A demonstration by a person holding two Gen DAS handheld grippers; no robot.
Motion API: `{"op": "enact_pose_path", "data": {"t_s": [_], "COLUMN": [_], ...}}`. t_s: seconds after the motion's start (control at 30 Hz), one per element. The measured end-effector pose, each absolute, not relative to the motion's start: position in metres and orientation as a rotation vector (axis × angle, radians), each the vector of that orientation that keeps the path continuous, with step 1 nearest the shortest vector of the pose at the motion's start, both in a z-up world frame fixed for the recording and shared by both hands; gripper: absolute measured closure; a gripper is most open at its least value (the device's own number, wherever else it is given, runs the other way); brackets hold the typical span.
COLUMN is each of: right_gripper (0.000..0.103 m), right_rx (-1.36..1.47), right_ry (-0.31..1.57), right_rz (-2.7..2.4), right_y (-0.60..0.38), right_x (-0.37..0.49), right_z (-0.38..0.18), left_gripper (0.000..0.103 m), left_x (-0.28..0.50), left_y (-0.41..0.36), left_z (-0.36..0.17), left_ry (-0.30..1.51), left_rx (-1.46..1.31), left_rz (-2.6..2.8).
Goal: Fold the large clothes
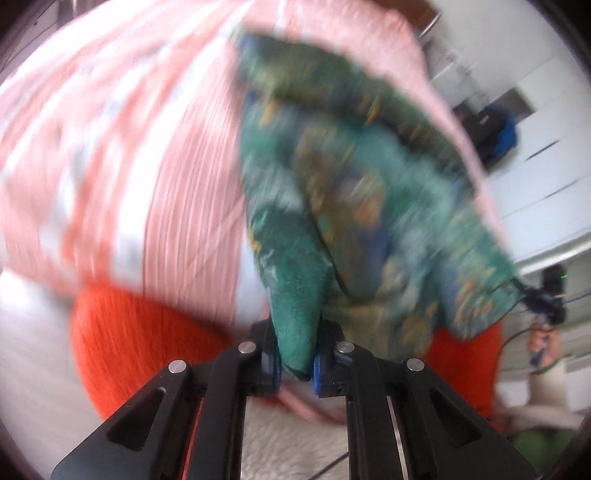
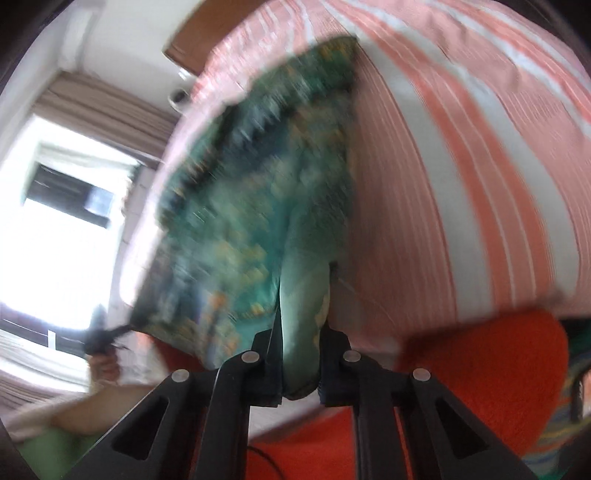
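Observation:
A green patterned garment [image 1: 351, 177] with orange and blue marks hangs lifted over the pink striped bed cover [image 1: 155, 155]. My left gripper [image 1: 295, 363] is shut on a bunched green edge of it. In the right wrist view the same garment [image 2: 251, 206] stretches away to the left, and my right gripper [image 2: 300, 384] is shut on another pale green fold of it. The other gripper shows small at the garment's far corner in each view, right one [image 1: 546, 299] and left one [image 2: 99, 339]. Both views are motion-blurred.
An orange knitted cloth [image 1: 133, 343] lies on the bed below the garment, also in the right wrist view [image 2: 480, 373]. White cupboards [image 1: 546, 158] stand on one side, a bright window with curtains [image 2: 62, 206] on the other. A wooden headboard [image 2: 195, 33] is at the bed's far end.

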State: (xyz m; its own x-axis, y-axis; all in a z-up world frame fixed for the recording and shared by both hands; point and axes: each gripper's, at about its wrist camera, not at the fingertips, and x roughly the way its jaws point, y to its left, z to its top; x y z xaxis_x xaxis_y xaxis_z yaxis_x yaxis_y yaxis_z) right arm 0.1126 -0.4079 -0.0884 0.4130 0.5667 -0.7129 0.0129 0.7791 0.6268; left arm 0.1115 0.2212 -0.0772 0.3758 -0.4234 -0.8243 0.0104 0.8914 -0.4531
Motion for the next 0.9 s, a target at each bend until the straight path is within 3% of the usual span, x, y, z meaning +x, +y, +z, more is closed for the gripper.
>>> {"op": "enact_pose_path", "data": {"t_s": [0.13,0.23,0.27,0.3,0.37,0.5,0.53,0.83,0.87,0.9], "right_gripper": [0.091,0.091,0.091,0.087,0.074,0.025,0.019,0.019,0.019,0.019], "right_rx": [0.597,0.516,0.482,0.473,0.515,0.576,0.572,0.372,0.361,0.347], "right_ry": [0.946,0.837,0.802,0.778,0.785,0.753,0.744,0.904,0.930,0.941], "right_rz": [0.441,0.406,0.391,0.381,0.314,0.164,0.159,0.116,0.109,0.097], "right_y": [-0.412,-0.411,-0.408,-0.406,-0.410,-0.427,-0.432,-0.417,-0.411,-0.406], "right_x": [0.172,0.243,0.270,0.295,0.344,0.362,0.358,0.399,0.410,0.416], "right_z": [-0.025,0.015,0.023,0.027,0.020,0.007,0.007,-0.041,-0.050,-0.055], "left_gripper": [0.095,0.085,0.063,0.033,0.012,0.008,0.007,0.008,0.013,0.041], "left_x": [0.174,0.254,0.270,0.293,0.326,0.339,0.341,0.400,0.404,0.405], "left_y": [0.232,0.225,0.224,0.223,0.225,0.221,0.221,0.191,0.188,0.183], "left_z": [-0.004,0.032,0.035,0.036,0.030,0.006,-0.006,-0.089,-0.095,-0.097], "left_ry": [0.975,0.850,0.838,0.837,0.858,0.871,0.879,1.023,1.027,1.025], "left_rx": [-0.340,-0.356,-0.358,-0.369,-0.394,-0.406,-0.389,-0.242,-0.231,-0.212], "left_rz": [-0.307,-0.232,-0.222,-0.209,-0.148,-0.089,-0.083,0.016,0.020,0.017]}}
